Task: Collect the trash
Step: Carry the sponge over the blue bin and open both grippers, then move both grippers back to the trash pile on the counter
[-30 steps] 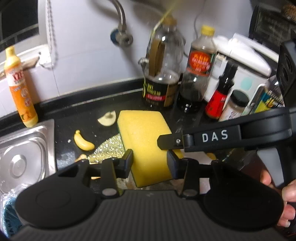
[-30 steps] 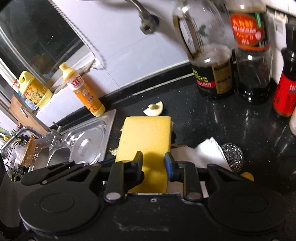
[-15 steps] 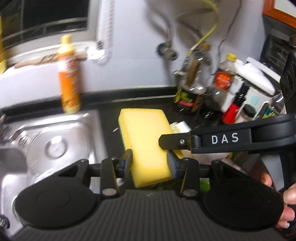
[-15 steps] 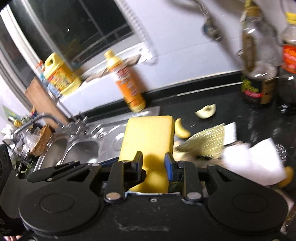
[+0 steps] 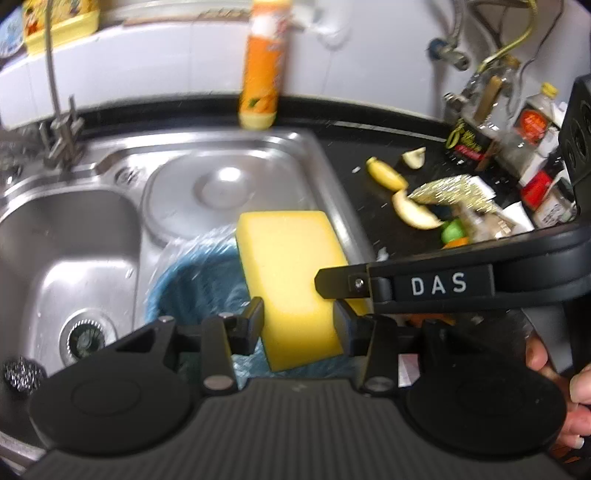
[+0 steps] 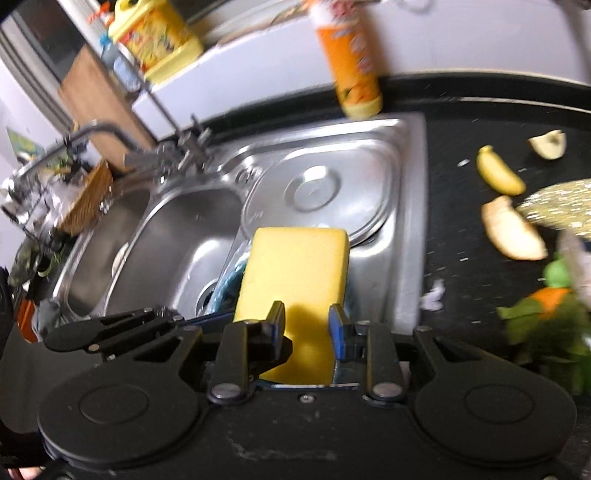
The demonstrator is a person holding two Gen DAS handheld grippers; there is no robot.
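Observation:
A yellow sponge (image 5: 291,273) stands upright between the pads of my left gripper (image 5: 298,325), which is shut on it. In the right wrist view a yellow sponge (image 6: 295,269) is likewise pinched by my right gripper (image 6: 306,325). I cannot tell whether both hold the same sponge. The right gripper's black finger marked DAS (image 5: 436,284) reaches the sponge's right side. Under the sponge sits a blue bin (image 5: 192,284) lined with clear plastic, at the sink's right part. Food scraps lie on the black counter: a banana piece (image 5: 386,175), apple slices (image 5: 413,216), a gold glitter cloth (image 5: 447,192) and green and orange bits (image 6: 546,295).
A steel double sink (image 5: 229,184) fills the left, with a drain (image 5: 83,338), a faucet (image 5: 55,96) and a steel-wool ball (image 5: 22,374). An orange detergent bottle (image 5: 260,74) stands behind it. Sauce bottles (image 5: 476,122) crowd the back right. A yellow jug (image 6: 155,33) stands on the sill.
Both grippers have swung left with the sponge, from over the littered counter by the bottles to over the sink. The blue bin has come into view beneath. Both grips are unchanged.

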